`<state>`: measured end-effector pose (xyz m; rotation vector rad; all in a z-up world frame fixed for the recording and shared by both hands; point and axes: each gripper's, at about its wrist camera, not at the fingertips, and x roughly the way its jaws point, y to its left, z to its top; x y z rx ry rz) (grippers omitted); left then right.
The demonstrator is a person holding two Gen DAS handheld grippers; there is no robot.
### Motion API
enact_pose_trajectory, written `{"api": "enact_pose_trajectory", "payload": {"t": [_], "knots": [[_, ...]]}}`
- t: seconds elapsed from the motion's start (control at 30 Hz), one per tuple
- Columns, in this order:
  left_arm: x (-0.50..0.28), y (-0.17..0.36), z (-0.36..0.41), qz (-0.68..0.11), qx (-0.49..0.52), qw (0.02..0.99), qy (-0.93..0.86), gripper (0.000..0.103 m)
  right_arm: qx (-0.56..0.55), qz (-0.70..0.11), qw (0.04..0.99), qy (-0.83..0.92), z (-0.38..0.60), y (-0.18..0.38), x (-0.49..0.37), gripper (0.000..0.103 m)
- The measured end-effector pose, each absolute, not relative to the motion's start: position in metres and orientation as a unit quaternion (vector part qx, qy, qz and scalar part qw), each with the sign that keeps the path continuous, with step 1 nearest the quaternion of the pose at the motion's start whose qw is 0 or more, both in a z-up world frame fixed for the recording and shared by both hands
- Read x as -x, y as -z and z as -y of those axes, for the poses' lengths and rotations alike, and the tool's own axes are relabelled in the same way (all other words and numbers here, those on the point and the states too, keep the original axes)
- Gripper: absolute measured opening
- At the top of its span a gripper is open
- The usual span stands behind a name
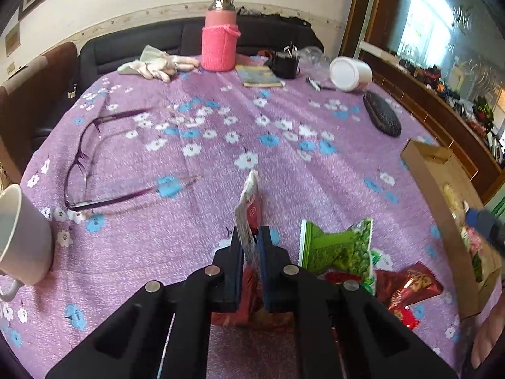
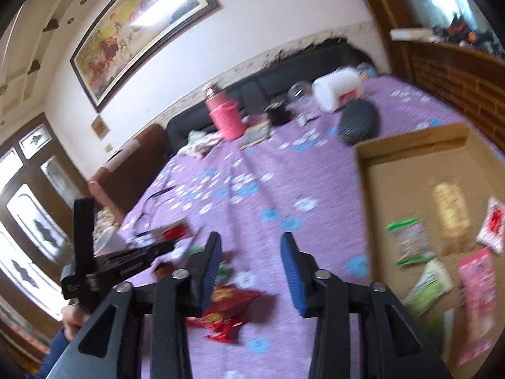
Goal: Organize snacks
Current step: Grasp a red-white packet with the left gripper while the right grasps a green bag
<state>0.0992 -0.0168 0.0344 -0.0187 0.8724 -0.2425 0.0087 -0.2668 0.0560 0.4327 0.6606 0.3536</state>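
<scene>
No lettering is legible on any packet.

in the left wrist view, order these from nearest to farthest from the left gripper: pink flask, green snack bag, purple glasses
From the left gripper, shut on a red and white packet:
1. green snack bag, just right of the fingers
2. purple glasses, mid table, left
3. pink flask, far edge of the table

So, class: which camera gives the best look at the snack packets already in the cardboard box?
The right wrist view. It looks down into the cardboard box, showing several snack packets spread on its floor, though blurred. The left wrist view shows only the box's side wall at the right edge, with a few packets peeking over, partly hidden.
</scene>
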Motion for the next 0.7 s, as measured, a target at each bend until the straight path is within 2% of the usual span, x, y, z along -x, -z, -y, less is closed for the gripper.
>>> {"api": "enact_pose_trajectory", "payload": {"t": [0.23, 0.63, 0.7], "knots": [[-0.093, -0.050, 0.009, -0.403, 0.025, 0.907, 0.123, 0.008, -0.214, -0.395, 0.871, -0.201, 0.214, -0.048, -0.044, 0.053], [-0.100, -0.048, -0.008, -0.414, 0.050, 0.901, 0.118, 0.008, -0.141, -0.486, 0.852, -0.134, 0.150, -0.009, -0.104, 0.052], [-0.101, -0.046, -0.009, -0.419, 0.053, 0.898, 0.120, 0.010, -0.114, -0.478, 0.861, -0.129, 0.144, -0.007, -0.102, 0.035]]}}
